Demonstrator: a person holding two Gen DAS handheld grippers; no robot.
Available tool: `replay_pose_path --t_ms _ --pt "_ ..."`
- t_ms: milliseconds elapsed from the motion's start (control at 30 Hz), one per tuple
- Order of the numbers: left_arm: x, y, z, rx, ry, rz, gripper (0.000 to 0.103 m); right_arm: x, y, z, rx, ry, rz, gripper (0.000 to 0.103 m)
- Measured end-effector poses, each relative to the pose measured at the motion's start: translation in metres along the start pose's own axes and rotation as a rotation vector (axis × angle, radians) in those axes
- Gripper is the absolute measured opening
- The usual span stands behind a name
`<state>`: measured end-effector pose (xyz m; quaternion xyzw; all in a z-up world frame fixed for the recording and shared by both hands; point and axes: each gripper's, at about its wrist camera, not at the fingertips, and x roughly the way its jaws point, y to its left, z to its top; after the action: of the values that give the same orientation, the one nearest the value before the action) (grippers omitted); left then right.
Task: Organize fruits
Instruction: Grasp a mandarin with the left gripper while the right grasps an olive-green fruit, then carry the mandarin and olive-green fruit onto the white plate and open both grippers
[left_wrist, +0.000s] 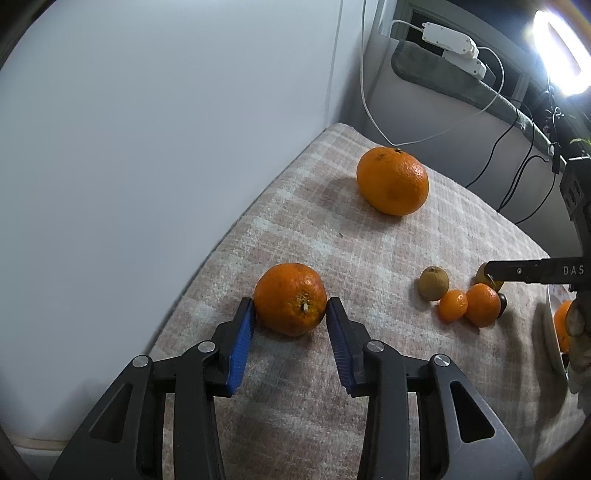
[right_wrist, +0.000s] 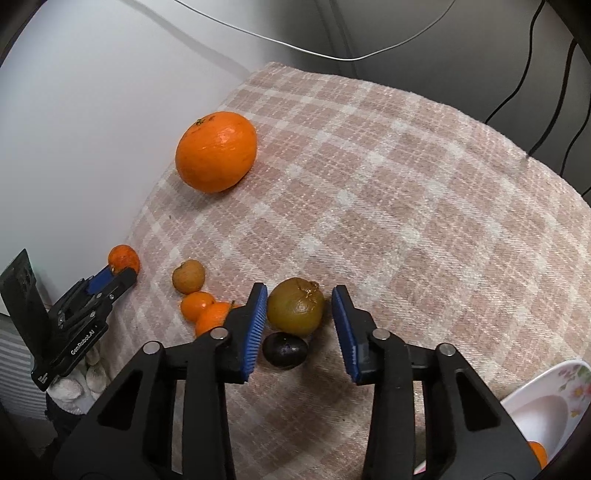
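On the plaid cloth (left_wrist: 369, 254) my left gripper (left_wrist: 290, 301) is shut on a mid-sized orange (left_wrist: 290, 299), a blue pad pressing each side. The right wrist view shows the same left gripper (right_wrist: 118, 271) and orange (right_wrist: 125, 258) at the cloth's left edge. My right gripper (right_wrist: 300, 288) straddles a greenish-brown fruit (right_wrist: 295, 306). Its left pad is at the skin and a narrow gap shows at the right pad. A dark fruit (right_wrist: 285, 350) lies just in front of it. A flowered plate (right_wrist: 546, 402) at lower right holds an orange fruit (right_wrist: 537, 452).
A large orange (left_wrist: 392, 181) sits toward the far side of the cloth. Two small mandarins (right_wrist: 195, 304) and a small brown fruit (right_wrist: 188, 276) cluster left of the right gripper. The cloth's left edge drops off beside a white wall. Cables (left_wrist: 517, 173) hang behind.
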<state>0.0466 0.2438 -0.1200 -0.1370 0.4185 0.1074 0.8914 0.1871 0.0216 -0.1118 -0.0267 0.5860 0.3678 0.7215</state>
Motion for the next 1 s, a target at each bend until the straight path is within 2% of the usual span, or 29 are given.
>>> replay_pose_path --t_ms 367,633,1000 --pt "-0.001 0.000 -0.002 -0.005 -0.018 0.003 0.037 0.000 0.001 -0.003 -0.002 -0.007 0.019 0.030" --pt "-0.012 -0.001 -0.003 -0.011 -0.032 -0.008 0.037 -0.013 0.002 -0.007 -0.009 -0.030 0.024 0.030" --pt "-0.038 -0.019 -0.003 0.005 -0.071 -0.062 0.037 -0.049 -0.001 -0.017 -0.005 -0.086 0.054 0.030"
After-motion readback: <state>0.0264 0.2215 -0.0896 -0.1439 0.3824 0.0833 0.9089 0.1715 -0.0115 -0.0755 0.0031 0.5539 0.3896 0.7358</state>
